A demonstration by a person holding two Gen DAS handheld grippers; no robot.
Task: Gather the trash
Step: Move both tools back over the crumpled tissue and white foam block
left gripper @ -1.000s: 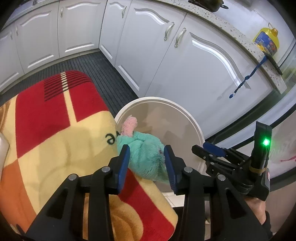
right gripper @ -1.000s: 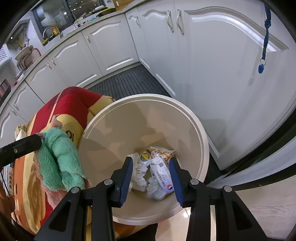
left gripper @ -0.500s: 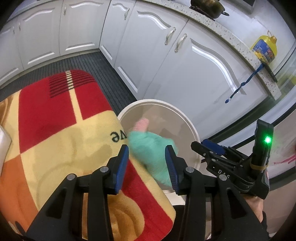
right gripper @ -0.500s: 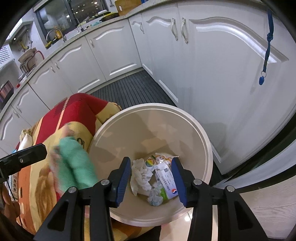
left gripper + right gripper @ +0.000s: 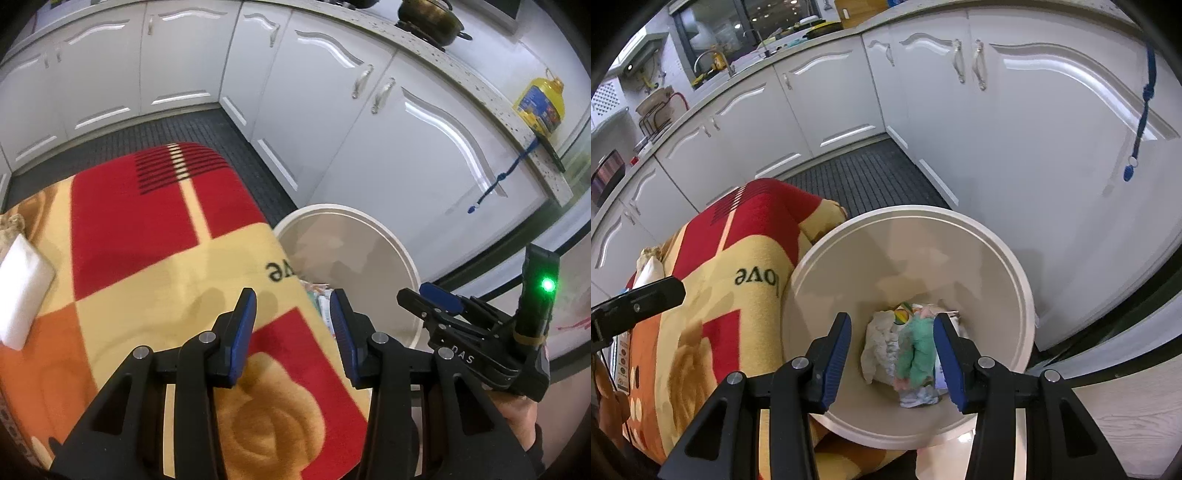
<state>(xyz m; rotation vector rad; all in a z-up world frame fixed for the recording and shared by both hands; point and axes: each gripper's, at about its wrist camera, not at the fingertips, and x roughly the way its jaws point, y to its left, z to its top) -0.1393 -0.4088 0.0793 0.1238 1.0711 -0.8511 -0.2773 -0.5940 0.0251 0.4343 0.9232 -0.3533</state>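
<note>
Left wrist cam first: the left gripper (image 5: 293, 314) hung with its blue pads apart and nothing between them, right above the edge of the red and yellow blanket (image 5: 147, 277). The white bin (image 5: 402, 254) sat just ahead and to the right of the claw, with the right gripper (image 5: 439, 301) poking in further right. A white block (image 5: 22, 291) lay far left on the blanket. Right wrist cam: the right claw (image 5: 892, 339) was also open and empty, hovering over the bin (image 5: 1023, 280). The green rag (image 5: 918, 350) was down inside, straight beyond its pads, on crumpled paper trash (image 5: 879, 343). Blanket (image 5: 713, 295) off to the left.
</note>
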